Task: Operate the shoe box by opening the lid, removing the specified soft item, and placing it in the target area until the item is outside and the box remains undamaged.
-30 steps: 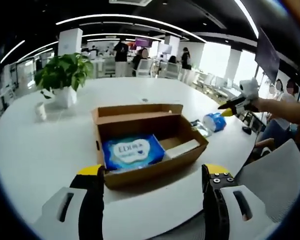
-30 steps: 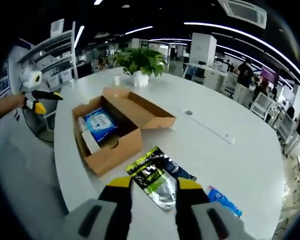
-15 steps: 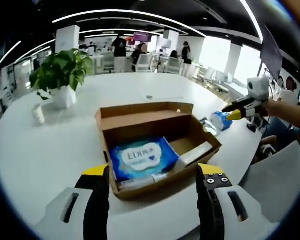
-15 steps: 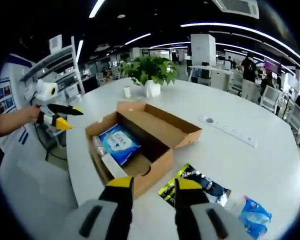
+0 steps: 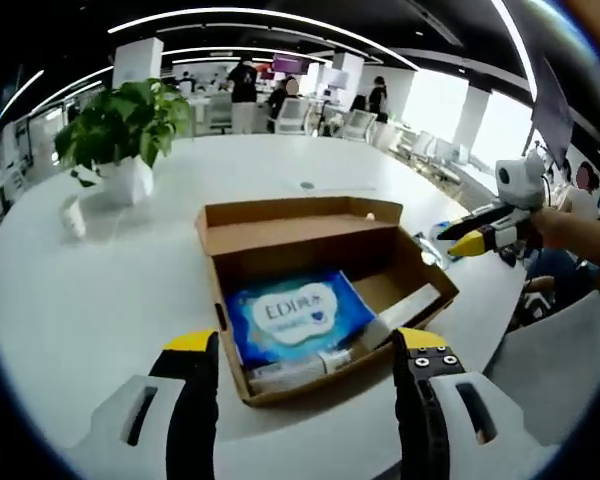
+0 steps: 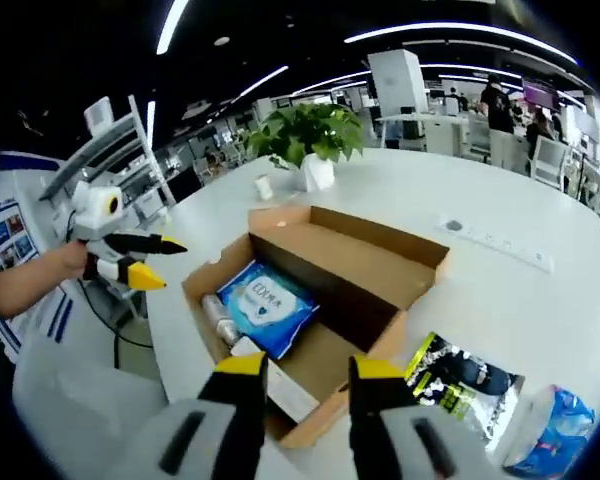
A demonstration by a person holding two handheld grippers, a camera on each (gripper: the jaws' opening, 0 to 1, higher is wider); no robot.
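The shoe box (image 5: 325,300) lies open holding a blue wipes pack (image 5: 298,314), both tongs released above it.

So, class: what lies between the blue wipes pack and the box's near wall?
In the left gripper view, a small tube lies between the wipes pack and the box's near wall.
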